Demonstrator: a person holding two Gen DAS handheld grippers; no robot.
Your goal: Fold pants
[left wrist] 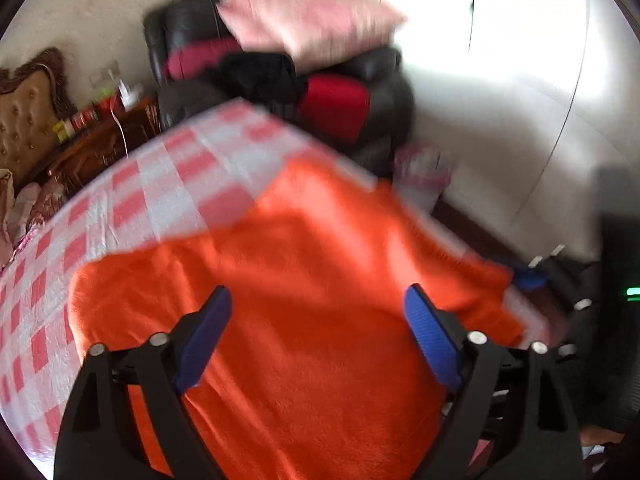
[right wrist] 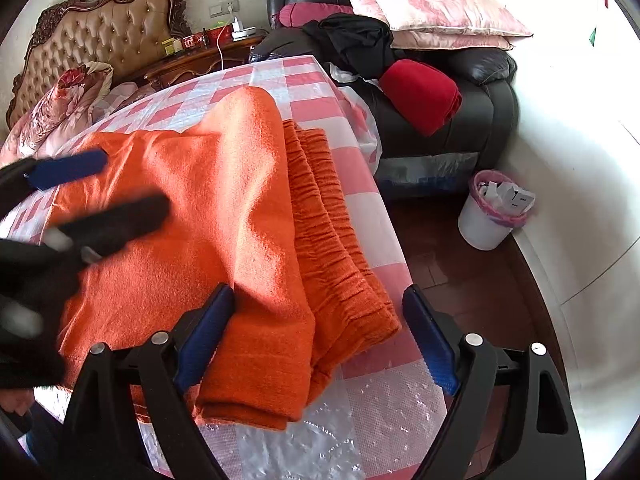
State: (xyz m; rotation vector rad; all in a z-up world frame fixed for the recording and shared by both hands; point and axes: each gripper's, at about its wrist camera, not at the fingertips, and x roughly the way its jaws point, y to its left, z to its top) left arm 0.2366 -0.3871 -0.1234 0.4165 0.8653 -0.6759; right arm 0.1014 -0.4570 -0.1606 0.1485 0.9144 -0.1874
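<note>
On the pink-checked tablecloth [right wrist: 320, 112] lie the folded orange pants [right wrist: 240, 216], elastic waistband toward the table's right edge. Both the left gripper [left wrist: 318, 332] and the right gripper [right wrist: 318, 336] hover over them with jaws spread, gripping nothing.

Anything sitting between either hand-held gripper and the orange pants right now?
Nothing visible. The right hand-held gripper and the left hand-held gripper are open directly over the orange pants on the checkered tablecloth.
</note>
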